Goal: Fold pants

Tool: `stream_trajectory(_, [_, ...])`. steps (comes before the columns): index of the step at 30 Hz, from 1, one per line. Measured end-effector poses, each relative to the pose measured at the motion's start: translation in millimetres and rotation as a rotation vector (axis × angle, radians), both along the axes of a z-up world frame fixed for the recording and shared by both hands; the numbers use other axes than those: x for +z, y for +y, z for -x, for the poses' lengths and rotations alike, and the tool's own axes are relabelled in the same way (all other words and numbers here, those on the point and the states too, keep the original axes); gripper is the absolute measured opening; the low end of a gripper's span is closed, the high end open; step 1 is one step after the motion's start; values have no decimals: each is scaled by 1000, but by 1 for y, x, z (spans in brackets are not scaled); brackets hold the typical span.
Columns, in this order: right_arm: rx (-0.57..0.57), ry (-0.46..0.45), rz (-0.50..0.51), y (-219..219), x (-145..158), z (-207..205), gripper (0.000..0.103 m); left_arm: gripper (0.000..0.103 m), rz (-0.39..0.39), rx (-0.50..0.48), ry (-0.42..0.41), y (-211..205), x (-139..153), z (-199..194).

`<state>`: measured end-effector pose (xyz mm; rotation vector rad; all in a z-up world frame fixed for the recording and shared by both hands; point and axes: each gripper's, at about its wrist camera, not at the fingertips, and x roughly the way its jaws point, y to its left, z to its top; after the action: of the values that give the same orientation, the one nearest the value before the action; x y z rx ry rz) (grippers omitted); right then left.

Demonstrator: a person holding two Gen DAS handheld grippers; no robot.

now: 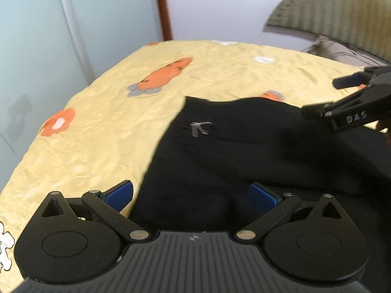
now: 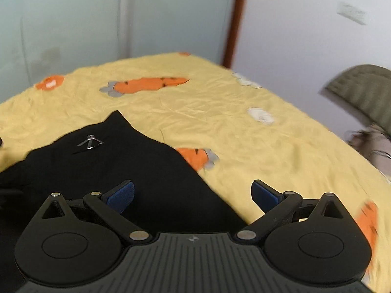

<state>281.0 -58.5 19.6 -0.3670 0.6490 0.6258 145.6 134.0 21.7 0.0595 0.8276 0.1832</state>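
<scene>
While spread on yellow bedsheet [image 1: 102, 131] | black pants [image 1: 232, 151], silver logo [image 1: 200, 129] | both tools spread wide, gripping nothing

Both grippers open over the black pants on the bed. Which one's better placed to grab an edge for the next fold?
Probably left. The left gripper is open and straddles the black pants at their left edge on the yellow sheet. The right gripper, also open, straddles the opposite edge, slightly less centred, so it's close.

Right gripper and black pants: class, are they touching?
Cannot tell. The right wrist view shows the open right gripper over the black pants, but neither contact nor a gap shows plainly.
</scene>
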Motion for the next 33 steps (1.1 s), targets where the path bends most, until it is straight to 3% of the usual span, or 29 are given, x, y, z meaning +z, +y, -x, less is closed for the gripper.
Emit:
stream_trajectory(3, [73,73,20,13,-19,-39,102,102,53,62,26,22,4,-22])
stream_trajectory(7, [149,152,58,24,-38,-73,87,102,145,89,52,39,11,-52])
stream_trajectory(9, [189,201,34,24,-42,-81,70,102,168,79,73,39,14,-71])
stream_trajectory(11, [248,224,-13,21,-38,-79,24,101,183,50,96,37,16,-92])
stream_trajectory(13, [264,176,31,25,-35,-68,12,101,227,26,121,34,17,-112])
stream_trajectory(16, [300,26,133,34,-30,-32,9,100,321,19,164,35,12,-145])
stream_trajectory(21, [339,-307,296,47,-29,46,9,99,655,64,331,51,-19,-189])
stream_trajectory(22, [343,-364,320,49,-30,59,9,99,693,62,358,53,-25,-194])
stream_trajectory(26, [365,-535,396,54,-38,101,9,100,752,123,359,58,-31,-197])
stream_trajectory(31, [351,-620,433,60,-46,126,9,96,819,150,368,62,-36,-200])
stream_trajectory(32, [341,-626,436,61,-46,128,9,88,837,165,361,64,-36,-197])
stream_trajectory(33, [334,-629,438,62,-45,130,9,70,843,179,359,68,-36,-195])
